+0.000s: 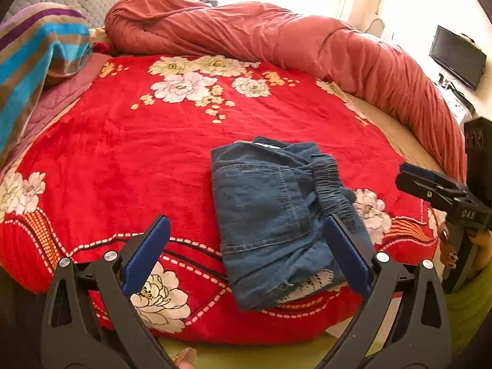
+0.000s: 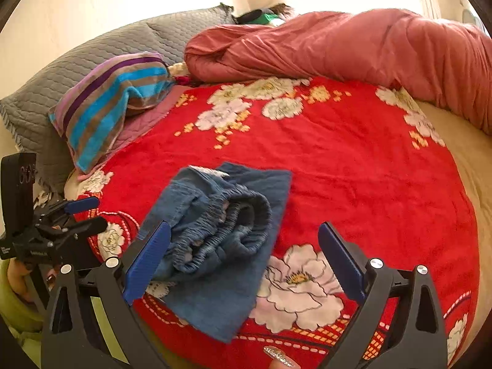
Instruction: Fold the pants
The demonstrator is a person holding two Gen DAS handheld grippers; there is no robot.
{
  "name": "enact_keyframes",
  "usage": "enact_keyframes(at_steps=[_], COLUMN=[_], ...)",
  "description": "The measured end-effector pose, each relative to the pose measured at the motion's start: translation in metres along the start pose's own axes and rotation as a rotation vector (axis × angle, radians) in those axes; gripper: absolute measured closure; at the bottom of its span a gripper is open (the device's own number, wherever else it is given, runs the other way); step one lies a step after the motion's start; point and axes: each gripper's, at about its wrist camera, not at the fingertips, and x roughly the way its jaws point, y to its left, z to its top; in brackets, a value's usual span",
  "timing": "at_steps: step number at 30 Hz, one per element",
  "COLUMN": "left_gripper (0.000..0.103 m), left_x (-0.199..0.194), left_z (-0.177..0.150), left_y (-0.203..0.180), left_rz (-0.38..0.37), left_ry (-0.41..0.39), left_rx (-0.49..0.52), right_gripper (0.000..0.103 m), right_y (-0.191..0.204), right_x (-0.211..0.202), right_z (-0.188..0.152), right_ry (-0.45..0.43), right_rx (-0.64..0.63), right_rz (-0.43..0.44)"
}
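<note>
Blue denim pants (image 1: 270,212) lie folded into a compact bundle on the red floral blanket (image 1: 138,153), near the bed's front edge. The elastic waistband shows on the bundle's right side. My left gripper (image 1: 246,236) is open and empty, hovering just in front of the bundle. The pants also show in the right wrist view (image 2: 221,230), waistband facing the camera. My right gripper (image 2: 244,246) is open and empty, close above the pants' near edge. The right gripper shows at the right edge of the left wrist view (image 1: 430,181); the left gripper shows at the left of the right wrist view (image 2: 84,212).
A rolled salmon duvet (image 1: 276,37) lies along the far and right side of the bed. A striped towel (image 2: 113,101) rests on a grey quilted pillow (image 2: 61,70) at the left. A dark monitor (image 1: 458,58) stands on a desk at the far right.
</note>
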Motion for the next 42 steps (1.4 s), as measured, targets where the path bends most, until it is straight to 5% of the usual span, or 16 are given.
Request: enact_keyframes(at_steps=[15,21,30,42], left_gripper=[0.01,0.01,0.034,0.036], left_x=[0.056,0.079,0.105,0.108], left_z=[-0.006,-0.001,0.008,0.008], left_y=[0.024,0.019,0.004,0.0], left_rz=[-0.032,-0.061,-0.111,-0.118], left_ry=[0.133,0.174,0.204,0.206], left_rx=[-0.099,-0.087,-0.052,-0.031], right_gripper=[0.008,0.029,0.034,0.039], right_y=[-0.031,-0.03,-0.036,-0.048], right_x=[0.052,0.073,0.096,0.1], right_z=[-0.02,-0.02,-0.016,-0.002], right_ry=[0.146,0.19,0.215,0.216], right_rx=[0.141,0.156,0.217,0.283], right_rz=[0.018,0.096,0.24,0.244])
